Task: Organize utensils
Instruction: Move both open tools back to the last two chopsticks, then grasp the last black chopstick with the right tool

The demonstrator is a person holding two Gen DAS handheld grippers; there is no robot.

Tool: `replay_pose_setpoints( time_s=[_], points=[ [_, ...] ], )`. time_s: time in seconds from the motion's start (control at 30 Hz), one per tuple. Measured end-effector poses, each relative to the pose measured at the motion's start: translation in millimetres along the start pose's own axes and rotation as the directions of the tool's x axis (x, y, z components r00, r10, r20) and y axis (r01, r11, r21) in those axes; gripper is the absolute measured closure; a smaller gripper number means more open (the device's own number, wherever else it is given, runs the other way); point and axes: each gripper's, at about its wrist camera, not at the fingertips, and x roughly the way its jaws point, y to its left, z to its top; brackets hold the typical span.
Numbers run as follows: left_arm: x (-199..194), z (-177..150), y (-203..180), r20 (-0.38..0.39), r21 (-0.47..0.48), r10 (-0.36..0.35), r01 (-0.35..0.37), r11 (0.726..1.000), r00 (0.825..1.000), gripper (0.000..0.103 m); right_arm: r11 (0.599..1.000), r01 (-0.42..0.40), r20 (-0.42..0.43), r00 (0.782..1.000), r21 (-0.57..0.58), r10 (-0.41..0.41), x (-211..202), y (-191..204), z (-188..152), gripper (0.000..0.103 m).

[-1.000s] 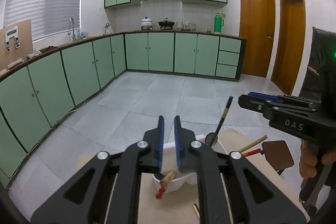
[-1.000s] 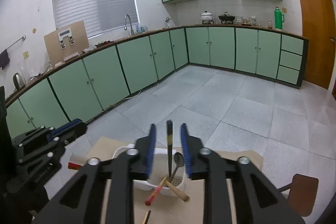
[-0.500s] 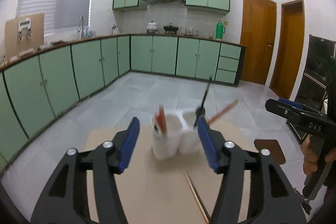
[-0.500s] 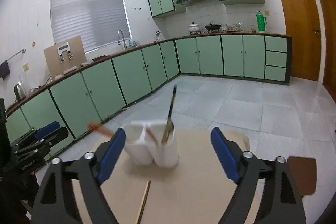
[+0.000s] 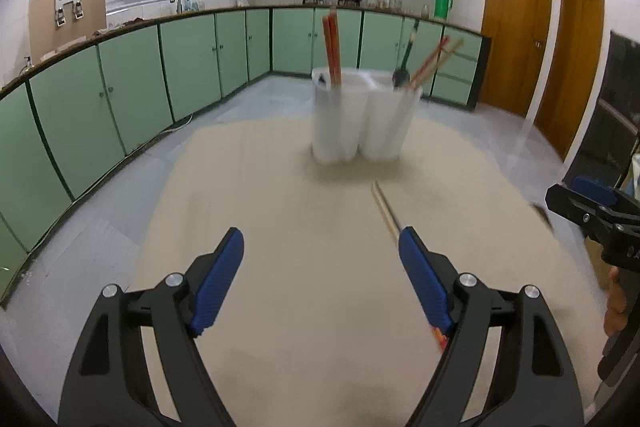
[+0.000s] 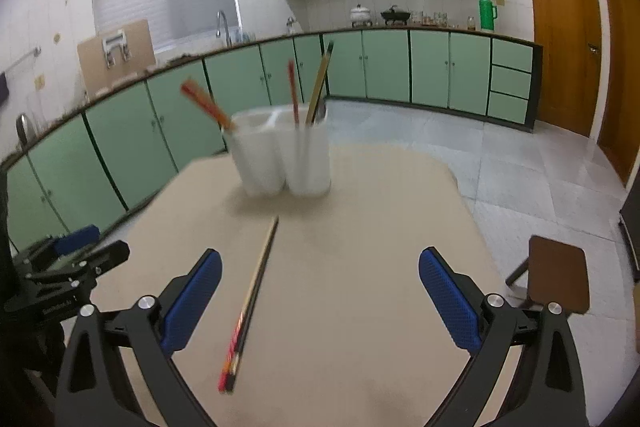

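A white two-compartment utensil holder (image 5: 362, 115) (image 6: 282, 153) stands at the far side of the beige table (image 5: 304, 247). Red chopsticks (image 5: 332, 49) stand in one compartment. A dark-handled spoon (image 5: 402, 63) and more chopsticks lean in the other. A pair of chopsticks (image 6: 250, 303) lies flat on the table in front of the holder, also in the left wrist view (image 5: 384, 207). My left gripper (image 5: 320, 267) is open and empty, low over the table. My right gripper (image 6: 320, 291) is open and empty, with the loose chopsticks by its left finger.
A brown stool (image 6: 558, 273) stands off the table's right edge. Green kitchen cabinets (image 5: 120, 95) line the walls beyond the tiled floor. Wooden doors (image 5: 516, 27) are at the right. The other gripper shows at each view's edge (image 5: 600, 215) (image 6: 68, 267).
Both grippers opened wide and pulled back from the holder toward the near side of the table. The spoon that stood between the right fingers now rests in the holder.
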Motion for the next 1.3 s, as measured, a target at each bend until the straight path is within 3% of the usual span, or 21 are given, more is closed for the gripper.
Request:
replay_pose_setpoints(
  time_s=[0.4, 0.5, 0.8, 1.07, 1.23, 1.3],
  points=[
    [4, -53, 7, -0.121, 0.027, 0.017, -0.014, 1.000, 0.992, 0.025, 0.999, 0.001, -0.149, 0.989, -0.048, -0.009, 20, 27, -72, 0.007],
    [4, -57, 7, -0.135, 0.024, 0.022, -0.019, 1.000, 0.991, 0.025, 0.998, -0.014, -0.188, 0.982, -0.060, 0.003, 25, 36, -82, 0.015],
    [-4, -60, 7, -0.133, 0.023, 0.024, -0.021, 1.000, 0.991, 0.025, 0.995, -0.021, -0.252, 0.968, -0.098, -0.005, 42, 52, -92, 0.031],
    [-4, -62, 6, -0.136, 0.020, 0.019, -0.016, 1.000, 0.991, 0.024, 0.995, 0.027, -0.253, 0.966, -0.094, -0.050, 42, 47, -93, 0.034],
    [-3, -62, 4, -0.139, 0.021, 0.017, -0.014, 1.000, 0.990, 0.023, 0.998, -0.022, -0.237, 0.971, -0.058, 0.008, 33, 43, -93, 0.038],
    [-1, -62, 3, -0.144, 0.019, 0.018, -0.015, 1.000, 0.989, 0.023, 0.997, -0.040, -0.241, 0.970, -0.063, 0.024, 34, 48, -95, 0.047]
  ],
)
